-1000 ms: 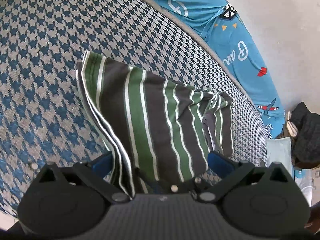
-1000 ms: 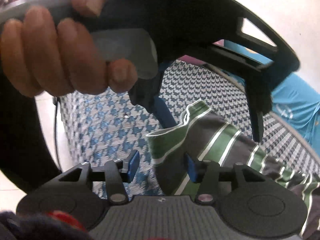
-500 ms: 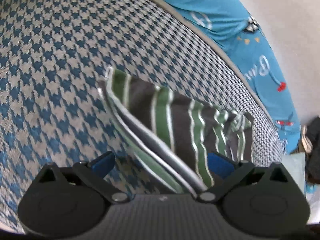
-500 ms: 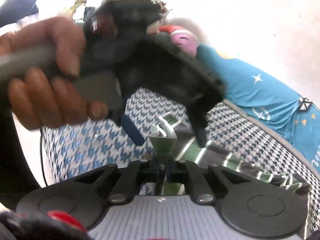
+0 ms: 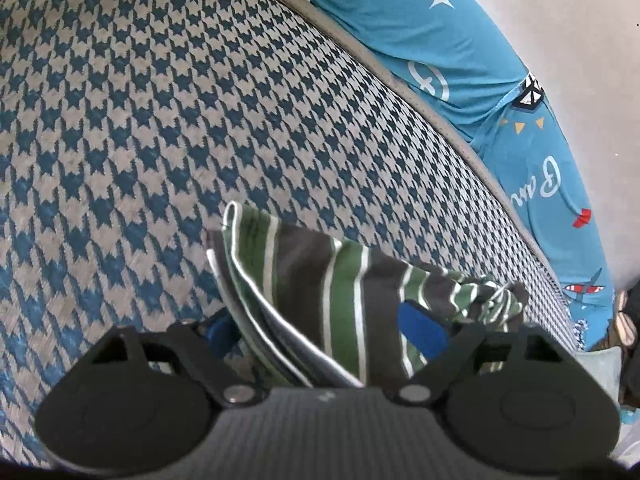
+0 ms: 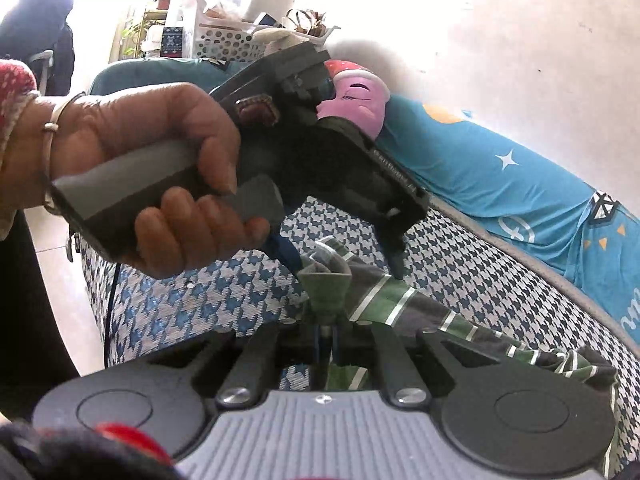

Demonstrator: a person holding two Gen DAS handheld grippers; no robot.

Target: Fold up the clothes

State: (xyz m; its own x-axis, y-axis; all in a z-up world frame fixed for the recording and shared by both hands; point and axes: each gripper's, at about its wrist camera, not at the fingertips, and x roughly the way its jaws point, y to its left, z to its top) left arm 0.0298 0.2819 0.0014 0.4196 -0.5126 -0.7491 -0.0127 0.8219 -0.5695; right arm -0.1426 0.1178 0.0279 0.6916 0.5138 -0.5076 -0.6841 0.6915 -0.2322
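Right wrist view: our right gripper (image 6: 326,334) is pinched tight on a corner of the green, grey and white striped folded garment (image 6: 384,304), lifted off the blue-and-grey houndstooth bed cover (image 6: 460,264). Our left gripper (image 5: 324,326) stands apart — blue pads either side of the cloth's layered edge, not squeezing it.

Right gripper (image 6: 326,342) pinched tight at six o'clock, left gripper (image 5: 320,326) jaws spread wide, hand (image 6: 160,172) gripping its handle at nine o'clock

Black gripper (image 6: 325,340) w/ blue pads, grey ribbed body; hand (image 6: 152,176) wears bangle.
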